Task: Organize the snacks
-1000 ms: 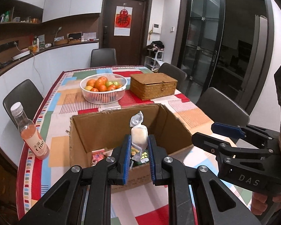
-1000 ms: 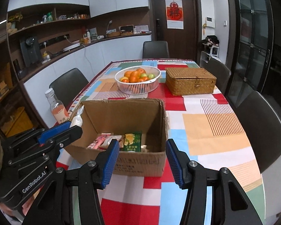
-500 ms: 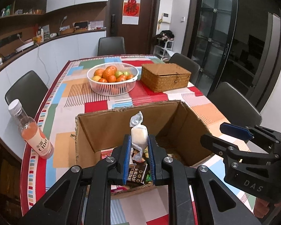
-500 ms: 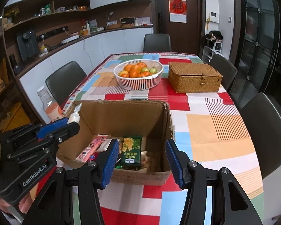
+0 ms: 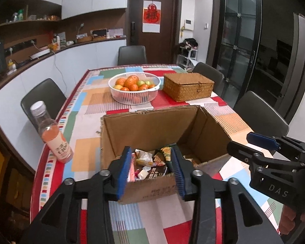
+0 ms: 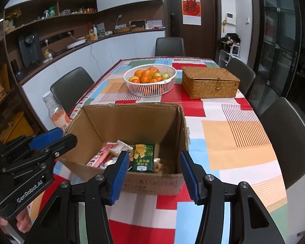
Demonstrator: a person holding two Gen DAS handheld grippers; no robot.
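Note:
An open cardboard box (image 5: 148, 128) (image 6: 132, 120) stands on the patterned tablecloth and holds several snack packets (image 5: 146, 160), among them a green packet (image 6: 143, 157) and a pink one (image 6: 99, 156). My left gripper (image 5: 151, 169) is open and empty, over the box's near wall. My right gripper (image 6: 155, 175) is open and empty, just in front of the box's near wall. Each gripper also shows at the edge of the other's view, the left one (image 6: 48, 140) and the right one (image 5: 260, 140).
A bottle of pink drink (image 5: 52, 136) (image 6: 58, 113) stands left of the box near the table edge. A white basket of fruit (image 5: 134, 88) and a wicker box (image 5: 188, 89) stand behind. Dark chairs (image 6: 290, 138) surround the table.
My left gripper has opened and the white wrapped snack it held has gone from between its fingers. Both views have moved closer over the box.

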